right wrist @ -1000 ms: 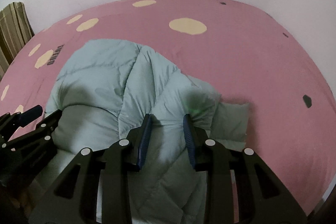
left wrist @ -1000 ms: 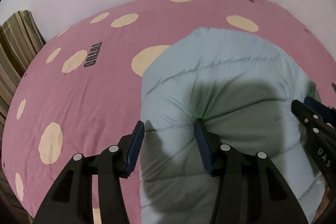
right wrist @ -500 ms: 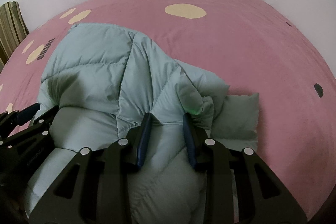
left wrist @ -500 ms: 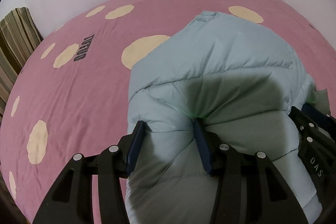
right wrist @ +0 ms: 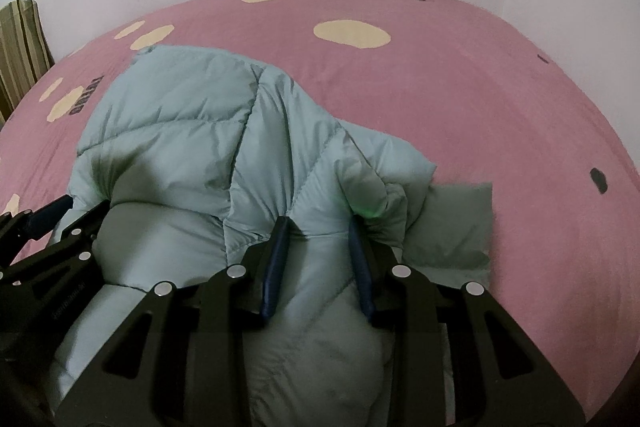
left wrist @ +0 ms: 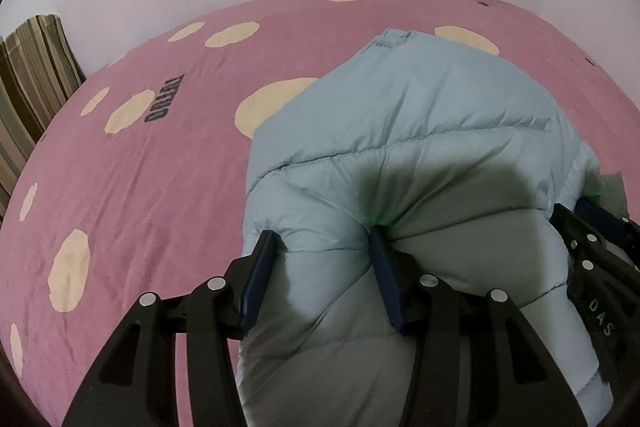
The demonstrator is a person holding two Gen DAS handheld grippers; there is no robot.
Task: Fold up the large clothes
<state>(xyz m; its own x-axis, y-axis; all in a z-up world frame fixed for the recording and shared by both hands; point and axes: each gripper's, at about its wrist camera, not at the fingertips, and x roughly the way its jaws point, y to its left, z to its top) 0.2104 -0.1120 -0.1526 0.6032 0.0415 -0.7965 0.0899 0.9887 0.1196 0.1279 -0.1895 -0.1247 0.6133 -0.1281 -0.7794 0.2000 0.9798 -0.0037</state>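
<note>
The puffy jacket has bulged higher and further over the pink bed, mid-bed. Left gripper and right gripper each pinch a thick quilted fold. Soft, light, slippery, springy: grip seams.

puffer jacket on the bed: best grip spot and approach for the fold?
Grip the puffer jacket at its near folded edge, one hand-held gripper per side, coming from above and the near side. The padding bunches into thick rolls there, which the left hand-held gripper and right hand-held gripper already pinch. The far end lies flat on the bedsheet.
</note>
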